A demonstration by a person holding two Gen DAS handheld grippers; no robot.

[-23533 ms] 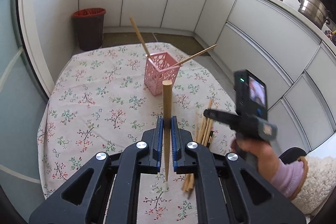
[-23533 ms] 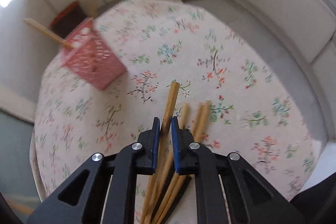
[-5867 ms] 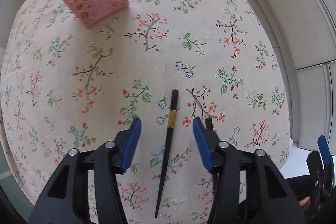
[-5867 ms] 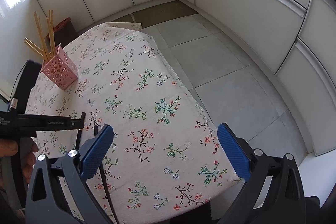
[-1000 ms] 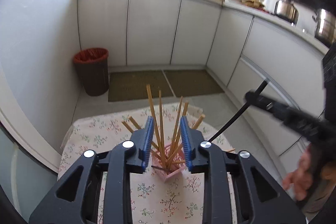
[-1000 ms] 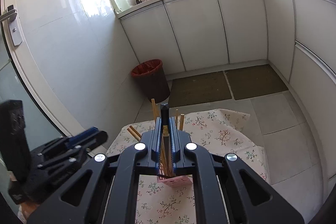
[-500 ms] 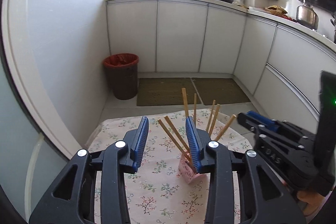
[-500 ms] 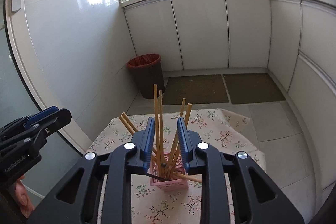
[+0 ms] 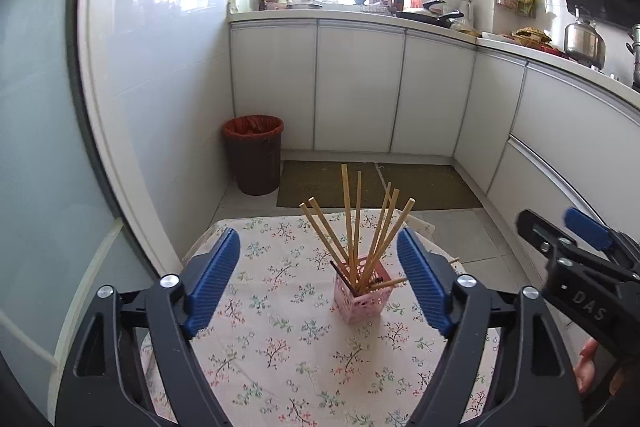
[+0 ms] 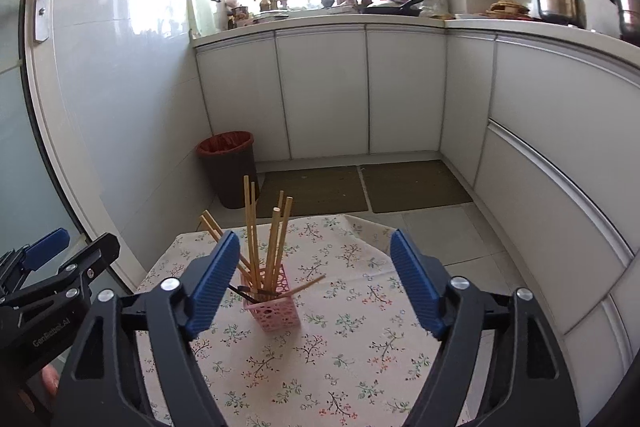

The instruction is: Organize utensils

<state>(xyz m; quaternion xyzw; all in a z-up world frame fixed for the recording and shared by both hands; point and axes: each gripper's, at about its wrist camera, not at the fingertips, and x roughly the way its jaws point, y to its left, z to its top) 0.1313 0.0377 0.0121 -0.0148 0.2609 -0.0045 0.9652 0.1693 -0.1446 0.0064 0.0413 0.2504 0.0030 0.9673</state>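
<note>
The pink perforated holder stands upright on the floral-clothed bench, holding fanned wooden chopsticks and dark chopsticks. Bare cloth surrounds the holder on all sides. Left gripper and right gripper jaws: spread wide, empty, above the holder.
</note>
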